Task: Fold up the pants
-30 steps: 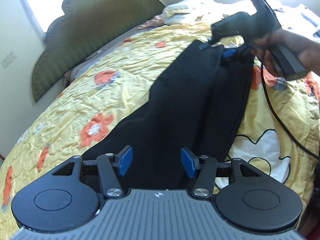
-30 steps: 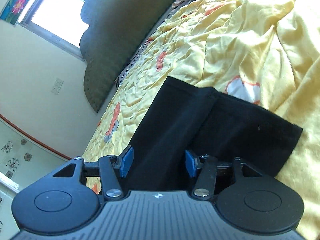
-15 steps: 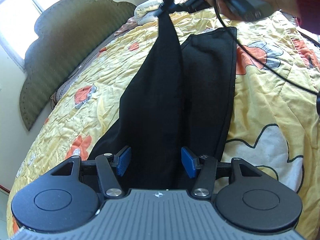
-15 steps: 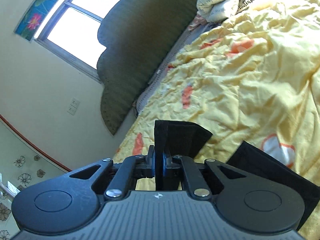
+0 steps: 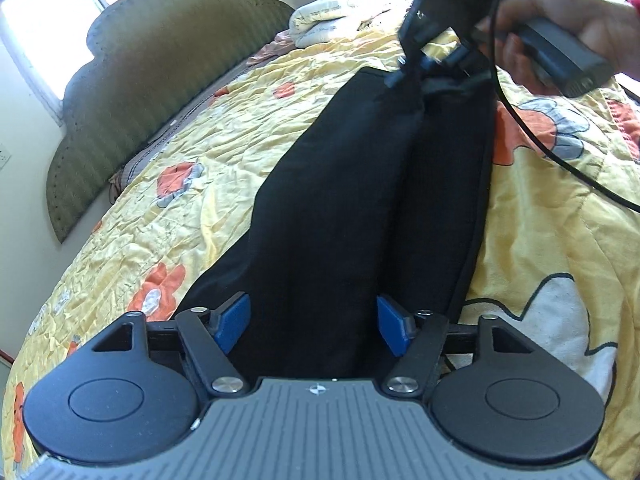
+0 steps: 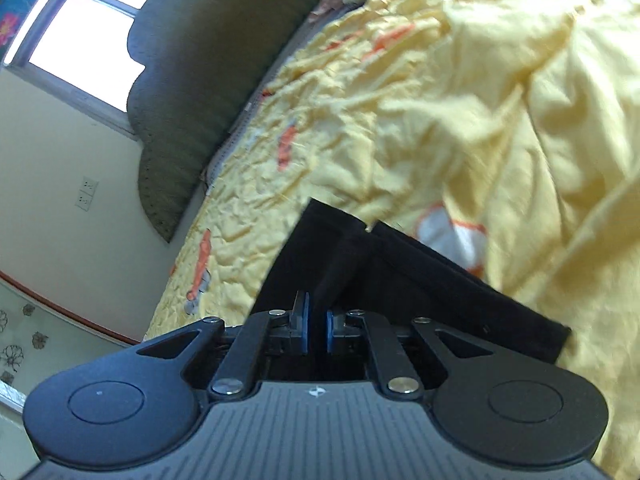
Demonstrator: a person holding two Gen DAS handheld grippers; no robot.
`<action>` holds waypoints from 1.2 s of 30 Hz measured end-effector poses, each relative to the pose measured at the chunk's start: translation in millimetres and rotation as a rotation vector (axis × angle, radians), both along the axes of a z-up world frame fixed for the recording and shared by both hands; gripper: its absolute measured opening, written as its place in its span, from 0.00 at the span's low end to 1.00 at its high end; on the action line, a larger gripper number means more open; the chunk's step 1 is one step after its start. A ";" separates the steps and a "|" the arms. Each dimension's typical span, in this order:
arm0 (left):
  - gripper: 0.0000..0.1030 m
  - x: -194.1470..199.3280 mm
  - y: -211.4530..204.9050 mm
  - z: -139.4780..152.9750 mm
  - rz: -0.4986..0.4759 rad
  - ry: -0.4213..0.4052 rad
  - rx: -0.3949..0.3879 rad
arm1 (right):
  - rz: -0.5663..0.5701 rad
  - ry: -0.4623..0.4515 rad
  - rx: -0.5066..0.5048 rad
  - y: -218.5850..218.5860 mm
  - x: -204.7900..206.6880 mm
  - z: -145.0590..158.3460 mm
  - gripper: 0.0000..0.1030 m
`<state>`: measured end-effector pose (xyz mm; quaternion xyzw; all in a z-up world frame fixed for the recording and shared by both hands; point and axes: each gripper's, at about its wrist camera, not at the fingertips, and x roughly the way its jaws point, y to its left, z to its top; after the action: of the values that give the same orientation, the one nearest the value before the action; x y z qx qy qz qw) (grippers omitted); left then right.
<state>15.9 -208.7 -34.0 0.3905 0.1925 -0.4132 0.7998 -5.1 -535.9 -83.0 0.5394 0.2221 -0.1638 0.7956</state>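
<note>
Black pants [image 5: 340,208] lie lengthwise on a yellow flowered bedspread [image 5: 192,160], legs side by side and pointing away. My left gripper [image 5: 314,326] hovers at the near waist end. Its jaws are opening, and the fabric lies between the blue pads [image 5: 234,322] without being pressed. At the far hems, a hand [image 5: 560,20] holds my right gripper [image 5: 416,66]. In the right wrist view that gripper [image 6: 317,330] is shut on a pinched fold of one pant leg's hem [image 6: 340,264]; the other leg [image 6: 460,292] lies flat beside it.
A dark green scalloped headboard [image 5: 140,80] stands along the left of the bed. White folded bedding [image 5: 340,20] sits at the far end. A black cable [image 5: 540,140] trails from the right gripper across the bedspread. A window [image 6: 80,32] is in the wall behind.
The right gripper went from open over the hems to shut on one leg's hem, raised it, then came back down lower. The left gripper's pads have spread wider apart.
</note>
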 end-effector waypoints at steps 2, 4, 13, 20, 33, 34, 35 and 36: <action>0.71 0.2 -0.2 -0.7 0.003 -0.004 -0.008 | -0.004 -0.019 0.042 0.3 -4.3 -13.3 0.08; 0.71 -1.9 -0.9 -2.2 -0.003 -0.023 -0.009 | -0.013 -0.043 0.051 -0.3 -5.3 -16.4 0.08; 0.61 -15.9 -6.7 -11.3 -0.037 -0.133 -0.009 | -0.013 -0.095 -0.019 3.7 2.0 -1.5 0.03; 0.12 7.9 -3.8 0.8 0.041 0.112 -0.110 | 0.058 -0.170 -0.143 11.6 11.5 50.2 0.03; 0.08 3.7 20.4 55.9 -0.022 0.259 -0.297 | 0.052 -0.263 -0.260 7.9 -16.3 102.6 0.03; 0.08 1.5 19.5 50.4 -0.033 0.285 -0.285 | 0.037 -0.219 -0.246 5.7 -25.9 90.8 0.03; 0.08 0.1 17.2 41.5 -0.036 0.306 -0.266 | 0.019 -0.166 -0.224 3.0 -34.3 74.5 0.03; 0.08 -1.4 14.2 32.5 -0.035 0.321 -0.242 | 0.014 -0.110 -0.188 -1.0 -39.6 56.8 0.03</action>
<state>14.5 -194.5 -1.4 0.2241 0.2595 -0.5040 0.7928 -44.6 -536.9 -26.2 0.4688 0.1655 -0.1489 0.8548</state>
